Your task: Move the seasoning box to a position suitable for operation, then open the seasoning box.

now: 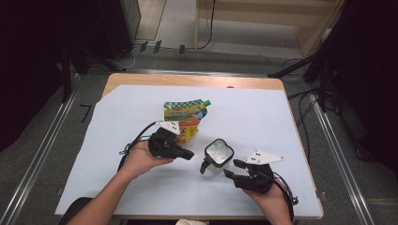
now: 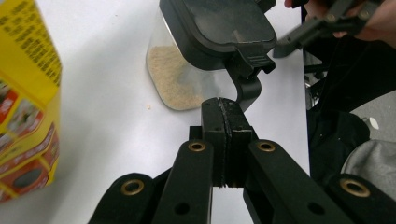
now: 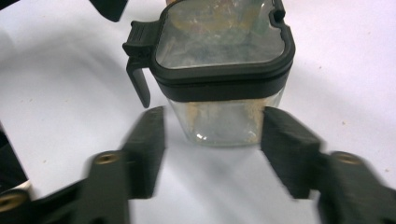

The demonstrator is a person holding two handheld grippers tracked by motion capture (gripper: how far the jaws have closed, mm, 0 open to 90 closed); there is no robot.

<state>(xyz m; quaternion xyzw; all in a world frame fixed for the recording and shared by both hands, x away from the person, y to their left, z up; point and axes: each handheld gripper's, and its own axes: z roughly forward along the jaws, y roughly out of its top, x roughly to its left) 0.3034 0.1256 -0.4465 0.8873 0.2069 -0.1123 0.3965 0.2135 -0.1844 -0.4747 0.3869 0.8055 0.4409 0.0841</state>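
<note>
Yellow printed carton (image 2: 28, 107), writing blurred; green-checked pouch (image 1: 185, 111), label unreadable

In your right gripper view both fingers (image 3: 289, 144) are smeared by motion blur, so you cannot tell whether they touch the clear jar (image 3: 224, 121) that stands between them, and the jar's lid (image 3: 224, 42) runs off the top edge just beyond them. In your left gripper view the yellow carton (image 2: 28, 102), left of the pressed-together fingers (image 2: 212, 140), is cut by the left edge with its print too soft to read. From the high view the pouch (image 1: 185, 111) beyond your left fingers is half hidden behind the gripper's grey plate (image 1: 170, 126), its lettering too small to make out.
</note>
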